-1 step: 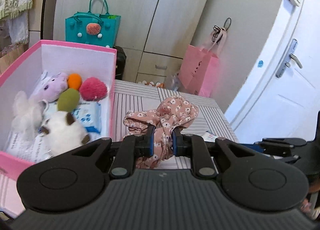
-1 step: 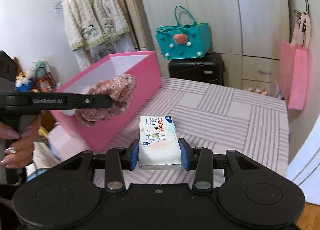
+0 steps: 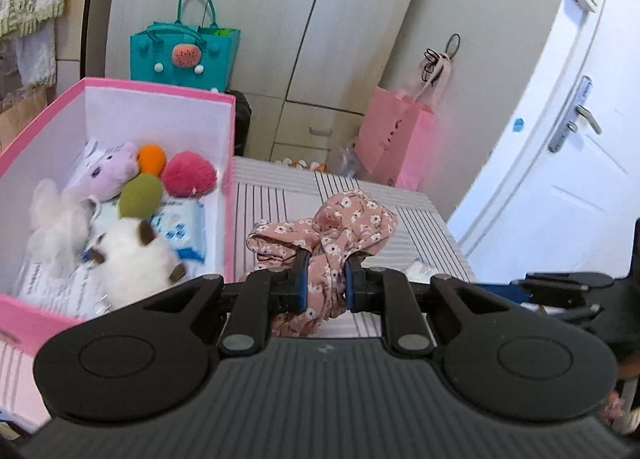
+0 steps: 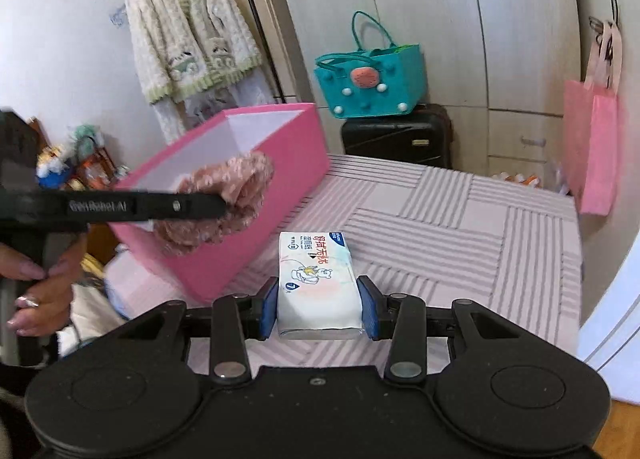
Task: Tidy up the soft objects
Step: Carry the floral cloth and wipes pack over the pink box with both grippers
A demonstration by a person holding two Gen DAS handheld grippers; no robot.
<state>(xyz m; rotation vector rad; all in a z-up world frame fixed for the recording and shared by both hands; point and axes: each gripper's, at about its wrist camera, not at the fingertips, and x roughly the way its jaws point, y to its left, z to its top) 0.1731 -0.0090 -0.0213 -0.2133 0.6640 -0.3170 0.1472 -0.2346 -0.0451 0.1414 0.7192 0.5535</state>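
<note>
Left gripper (image 3: 325, 279): jaws clenched on the crumpled pink floral-print fabric piece (image 3: 340, 227), which bunches up ahead of the pads and hangs below them, lifted off the striped bedcover (image 3: 272, 195).

Right gripper (image 4: 319, 305): blue pads pressed against both sides of the white soft pack of wet wipes (image 4: 316, 271). The pack's long axis runs straight ahead along the fingers, toward 12 o'clock.

Key relation: the open pink rectangular storage box (image 3: 230, 139) lies at 10 o'clock from the left gripper, just beside the held fabric. From the right wrist view the box's near pink wall (image 4: 256, 231) sits at 10–11 o'clock, with the left gripper and fabric between. Judgement: the left hand is nearer, so the fabric likely goes in first.

Box contents, near to far: white plush cat (image 3: 128, 255), olive-green ball (image 3: 141, 195), magenta pom-pom (image 3: 188, 174), orange ball (image 3: 152, 159).
</note>
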